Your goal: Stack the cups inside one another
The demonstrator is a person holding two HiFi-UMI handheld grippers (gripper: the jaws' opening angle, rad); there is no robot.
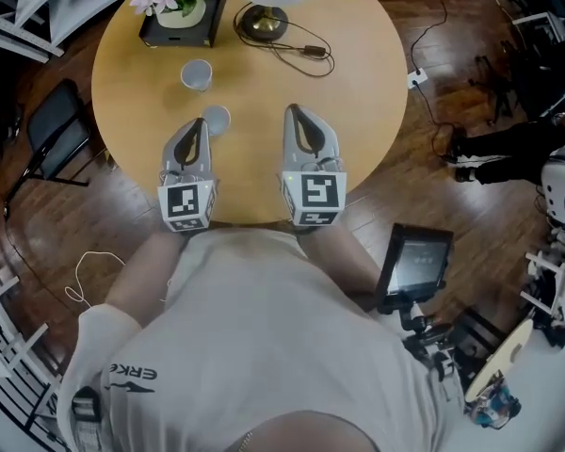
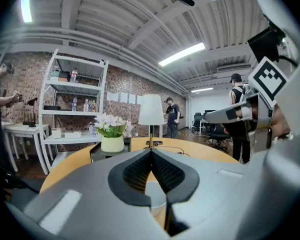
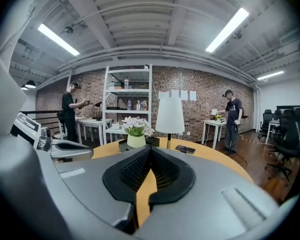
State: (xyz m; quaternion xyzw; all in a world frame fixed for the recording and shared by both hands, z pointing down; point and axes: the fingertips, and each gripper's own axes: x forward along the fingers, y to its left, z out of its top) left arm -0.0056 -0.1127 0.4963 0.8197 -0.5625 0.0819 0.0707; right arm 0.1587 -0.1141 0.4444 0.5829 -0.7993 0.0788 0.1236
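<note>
Count: two cups, each standing alone, neither inside the other.
Far cup: small, round, pale grey-white; upright with its open mouth facing up; nothing shows inside.
Far cup, place: on the left half of the round wooden table, about midway between the far edge and the near edge.
Near cup: same pale colour and round shape, looks a little smaller from above; appears upright, mouth up.
Near cup, place: left half of the surface, closer to the near edge and slightly right of the other.
Relation: near each other, clearly apart, not touching.
</note>
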